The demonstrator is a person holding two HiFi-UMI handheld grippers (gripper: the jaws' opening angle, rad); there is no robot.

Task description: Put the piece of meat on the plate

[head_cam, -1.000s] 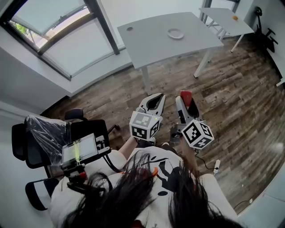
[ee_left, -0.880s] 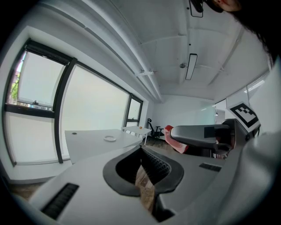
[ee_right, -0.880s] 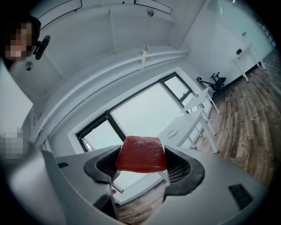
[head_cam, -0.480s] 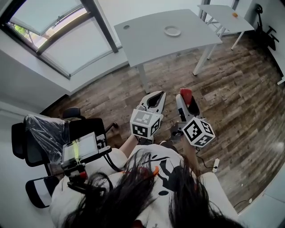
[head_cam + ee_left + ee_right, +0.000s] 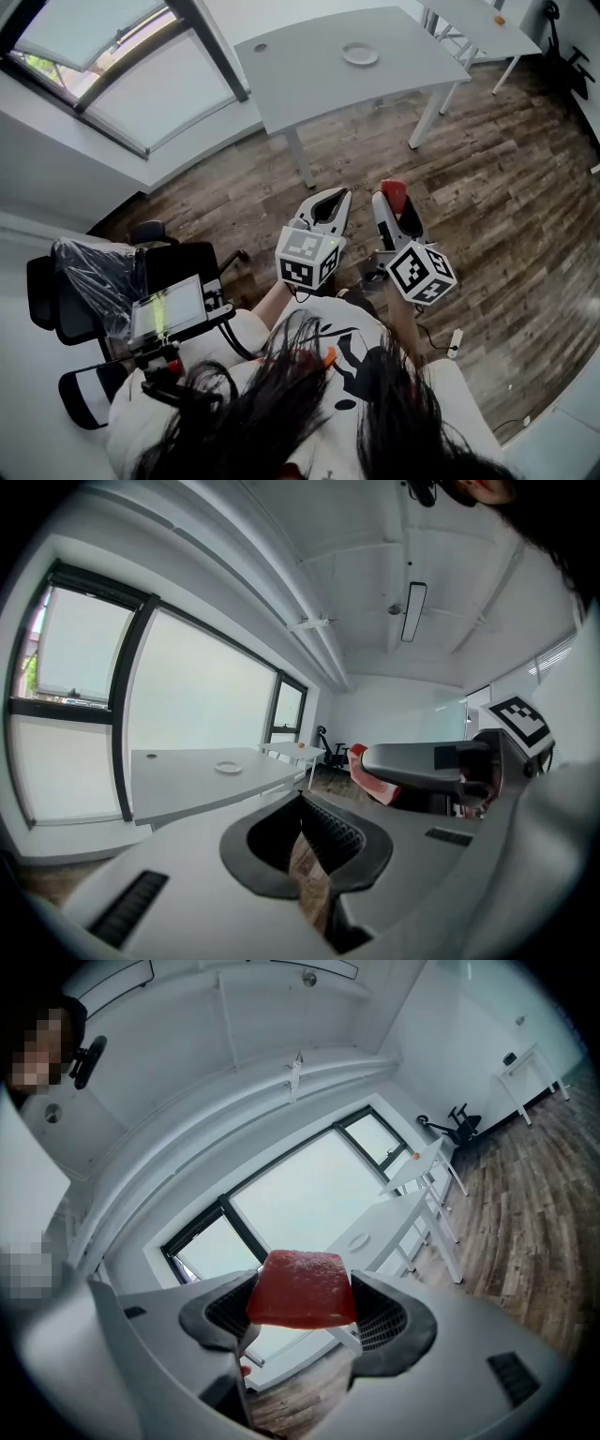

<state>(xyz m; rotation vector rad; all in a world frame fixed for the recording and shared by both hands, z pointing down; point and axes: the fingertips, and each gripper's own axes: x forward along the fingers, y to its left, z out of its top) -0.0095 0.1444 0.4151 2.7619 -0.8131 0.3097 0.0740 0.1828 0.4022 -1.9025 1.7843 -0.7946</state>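
the right claw (image 5: pixel 302 1309) is clamped on the piece of meat (image 5: pixel 302 1286), a red, blocky slab pinched by its two sides between the ribbed black pads (image 5: pixel 386 1321) and sticking up past the jaw tips. in the head view this right claw (image 5: pixel 394 199) is held in front of the person's body, above the wooden floor (image 5: pixel 506 178), and the meat (image 5: pixel 392 187) shows as a red spot at its front end.

the left claw (image 5: pixel 302 803) is closed with nothing in it: its black pad tips meet, and only a sliver of floor shows through the gap behind them. seen from the head, the left claw (image 5: pixel 330 199) sits just beside the right one, both pointing toward the grey table (image 5: pixel 300 84).

the plate (image 5: pixel 361 54), round and white, lies on that table near its far edge, well apart from both claws and from the meat. the left gripper view shows the plate (image 5: pixel 228 768) small on the tabletop (image 5: pixel 178 785). in the right gripper view the plate (image 5: pixel 358 1240) appears just past the meat's right edge.

a second, smaller table (image 5: pixel 469 28) stands farther back on the right with a small orange thing (image 5: pixel 499 19) on it. a black office chair (image 5: pixel 89 277), partly wrapped in clear plastic, stands at the person's left, below a large window (image 5: pixel 103 66).
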